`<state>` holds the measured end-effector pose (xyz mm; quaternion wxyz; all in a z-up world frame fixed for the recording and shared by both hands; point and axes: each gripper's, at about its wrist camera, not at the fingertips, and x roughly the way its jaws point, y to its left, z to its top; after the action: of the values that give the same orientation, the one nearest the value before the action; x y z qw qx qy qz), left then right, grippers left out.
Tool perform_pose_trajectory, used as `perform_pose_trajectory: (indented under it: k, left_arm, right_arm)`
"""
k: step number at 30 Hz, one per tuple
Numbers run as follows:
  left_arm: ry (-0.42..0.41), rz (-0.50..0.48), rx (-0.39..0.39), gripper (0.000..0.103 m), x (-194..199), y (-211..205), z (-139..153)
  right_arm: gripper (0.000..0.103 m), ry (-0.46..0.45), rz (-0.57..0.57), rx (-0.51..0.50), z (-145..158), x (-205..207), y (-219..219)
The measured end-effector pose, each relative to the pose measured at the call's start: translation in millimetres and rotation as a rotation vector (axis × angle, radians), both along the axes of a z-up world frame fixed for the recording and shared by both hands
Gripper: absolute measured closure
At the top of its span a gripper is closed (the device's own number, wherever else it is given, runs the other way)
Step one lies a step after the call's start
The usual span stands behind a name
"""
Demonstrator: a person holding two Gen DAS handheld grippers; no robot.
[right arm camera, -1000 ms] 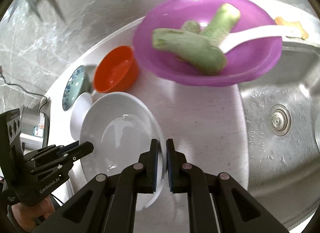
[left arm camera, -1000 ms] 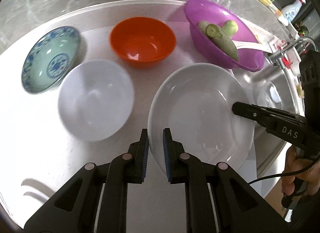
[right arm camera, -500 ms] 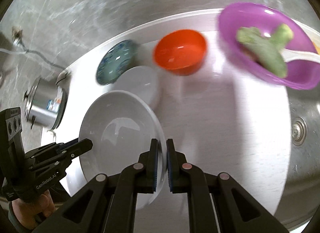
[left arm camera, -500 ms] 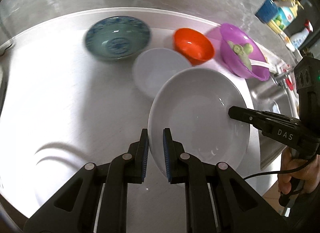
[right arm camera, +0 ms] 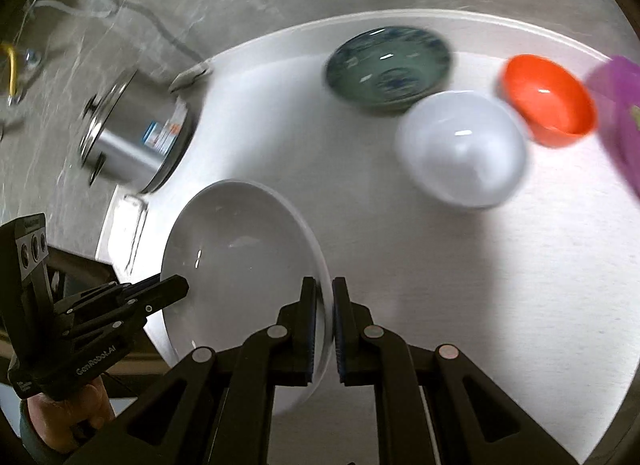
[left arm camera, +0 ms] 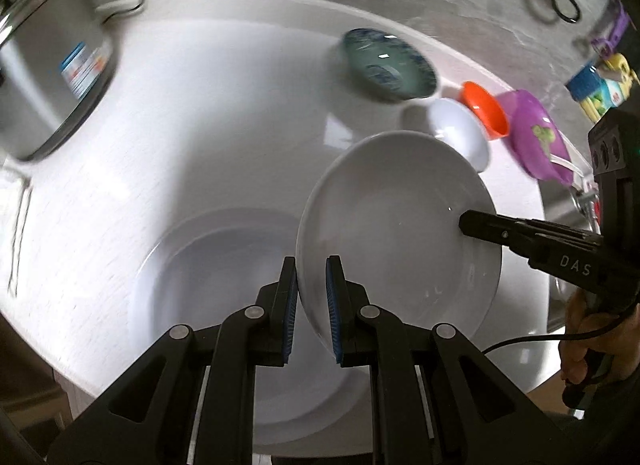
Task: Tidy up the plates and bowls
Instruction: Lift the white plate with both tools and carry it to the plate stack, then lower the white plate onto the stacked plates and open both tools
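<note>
White bench (left arm camera: 200, 113), 2 tools carrying 1 plate

Left tool (left arm camera: 311, 307) and right tool (right arm camera: 324, 331) pinch opposite rims of the white plate (left arm camera: 392, 225); glazed, slippery, likely breakable.

Bare white countertop (right arm camera: 500, 265) open on the right, steel pot (right arm camera: 132, 137) blocking the left edge, patterned bowl (right arm camera: 388, 67), white bowl (right arm camera: 460, 155), orange bowl (right arm camera: 548, 99) crowding the back.

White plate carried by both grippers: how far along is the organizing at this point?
Done: nothing looks stacked yet. In hand: the left gripper and right gripper each clamp a rim of the white plate, held above a larger white plate on the counter. Left: the blue-patterned bowl, white bowl, orange bowl and purple bowl sit separately.
</note>
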<state>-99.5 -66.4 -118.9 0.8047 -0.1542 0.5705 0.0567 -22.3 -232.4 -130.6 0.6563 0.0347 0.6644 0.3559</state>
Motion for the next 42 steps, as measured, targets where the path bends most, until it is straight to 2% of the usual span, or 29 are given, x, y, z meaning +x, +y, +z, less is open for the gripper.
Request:
perform_pose_trajectory:
  k: [8, 20, 42]
  left_arm:
    - [0.034, 0.066, -0.012, 0.091, -49, 58, -22]
    - [0.078, 0.076, 0.0, 0.091, -79, 88, -47]
    - [0.118, 0.104, 0.001, 0.091, -87, 74, -75]
  right_arm:
    - [0.093, 0.032, 0.087, -0.015, -17, -31, 55]
    - [0.093, 0.067, 0.146, -0.047, -40, -54, 91]
    - [0.092, 0.069, 0.187, -0.098, -59, -67, 108]
